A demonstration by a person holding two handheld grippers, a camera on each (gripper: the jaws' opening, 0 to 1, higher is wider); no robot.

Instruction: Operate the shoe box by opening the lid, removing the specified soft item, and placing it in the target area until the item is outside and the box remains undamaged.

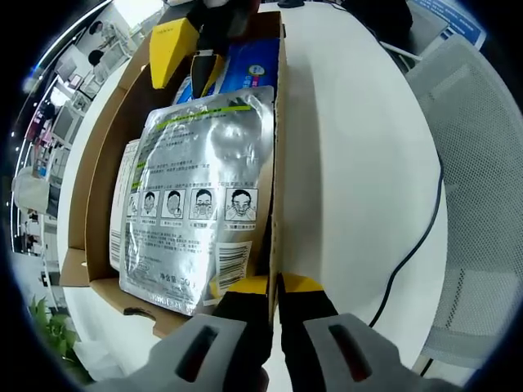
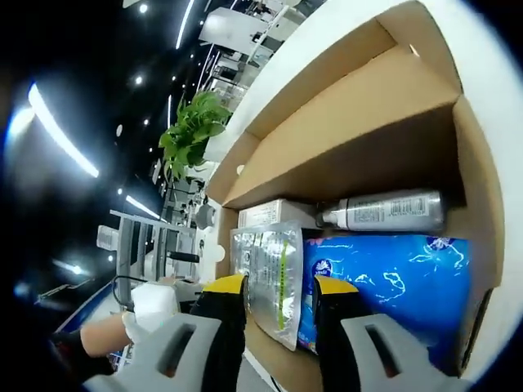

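Nearest in the left gripper view, the left hand-held gripper [image 1: 274, 287] has its yellow-tipped jaws pinching the right wall of the open cardboard shoe box [image 1: 279, 155], which sits on a smooth white surface [image 1: 359, 163]. Inside lies a crinkled silver foil pouch [image 1: 200, 196] printed with a row of face-mask diagrams.

In the right gripper view, the right hand-held gripper [image 2: 279, 286] is spread around the pouch's edge, beside a glossy blue packet [image 2: 384, 278]. Farther back lies a silver spray bottle [image 2: 388, 211].
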